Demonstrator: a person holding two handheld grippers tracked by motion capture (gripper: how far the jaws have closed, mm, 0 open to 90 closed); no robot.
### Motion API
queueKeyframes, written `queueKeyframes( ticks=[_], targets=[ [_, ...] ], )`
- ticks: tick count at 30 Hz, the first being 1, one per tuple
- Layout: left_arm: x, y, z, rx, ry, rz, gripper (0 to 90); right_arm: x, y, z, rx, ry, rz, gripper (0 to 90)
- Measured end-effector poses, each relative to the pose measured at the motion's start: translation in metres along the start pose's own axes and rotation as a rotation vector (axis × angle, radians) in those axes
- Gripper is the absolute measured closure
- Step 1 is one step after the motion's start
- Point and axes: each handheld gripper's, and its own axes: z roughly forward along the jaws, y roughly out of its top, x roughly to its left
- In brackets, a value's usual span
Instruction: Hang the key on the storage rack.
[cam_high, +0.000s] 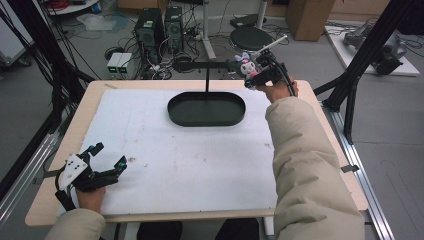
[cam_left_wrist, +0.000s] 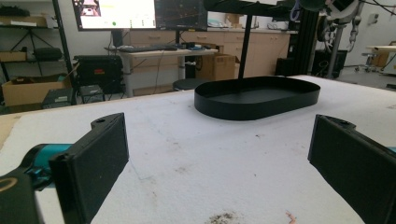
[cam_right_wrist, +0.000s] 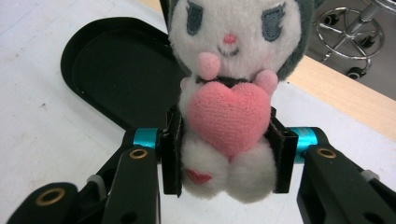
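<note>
Where claws work: one plush toy (cam_right_wrist: 228, 112), one tray (cam_high: 206, 109)

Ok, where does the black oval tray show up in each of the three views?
High view: black oval tray at upper centre of the white mat.
Left gripper view: right of centre, far across the mat.
Right gripper view: upper left, behind the plush toy.
Shared landmark: the white mat.

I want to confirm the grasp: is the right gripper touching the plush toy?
Touching. In the right gripper view, the right gripper has both jaws pressed against the sides of the plush toy.
</note>
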Motion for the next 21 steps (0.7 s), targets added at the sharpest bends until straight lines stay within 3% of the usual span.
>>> queueKeyframes(
  ticks=[7, 13, 21],
  targets=[
    [0.000, 0.000, 0.000, 0.001, 0.000, -0.002, 5.5, -0.008, -0.001, 0.003, -0.013, -0.017, 0.028, 57.6],
    [0.000, 0.000, 0.000, 0.001, 0.000, -0.003, 5.5, -0.012, -0.002, 0.005, -0.015, -0.021, 0.020, 57.4],
    [0.000, 0.000, 0.000, 0.000, -0.001, -0.001, 5.5, -0.019, -0.014, 0.007, 0.014, -0.030, 0.044, 57.3]
  ],
)
